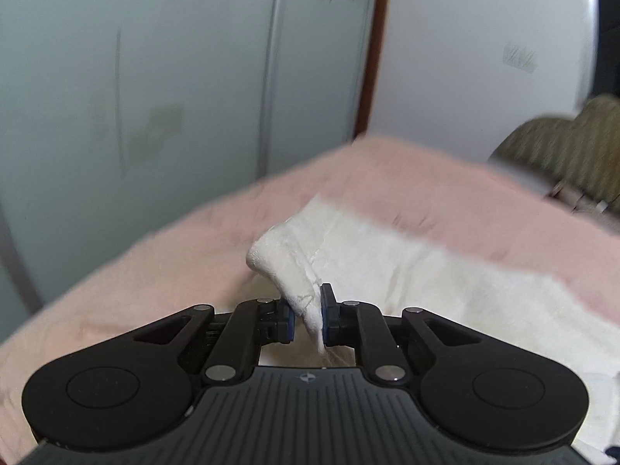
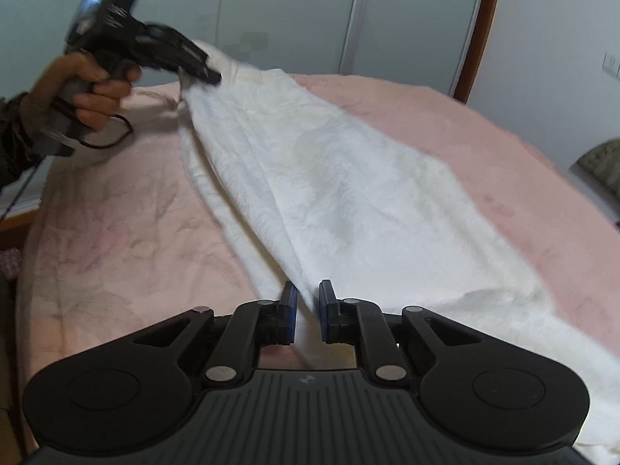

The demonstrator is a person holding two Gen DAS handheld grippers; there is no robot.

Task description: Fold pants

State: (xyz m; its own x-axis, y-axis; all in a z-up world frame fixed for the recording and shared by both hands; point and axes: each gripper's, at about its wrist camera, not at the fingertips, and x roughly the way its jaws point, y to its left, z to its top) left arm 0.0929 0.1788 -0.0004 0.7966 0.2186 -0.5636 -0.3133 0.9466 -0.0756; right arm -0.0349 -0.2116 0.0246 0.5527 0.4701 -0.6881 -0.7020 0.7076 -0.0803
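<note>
White pants (image 2: 329, 193): lifted off pink bedspread (image 2: 116, 213), clamped by left gripper (image 1: 306, 319) and right gripper (image 2: 308, 317); folding barely begun.

The pants (image 2: 341, 193) lie spread on the bed (image 2: 116, 232), running from its near edge toward the wardrobe (image 2: 290, 19) behind the bed. The left gripper (image 2: 201, 69) pinches their far end; the right gripper (image 2: 308, 310) pinches their near end (fabric between the pads). A cushion (image 1: 562, 155) sits right of the bed.
</note>
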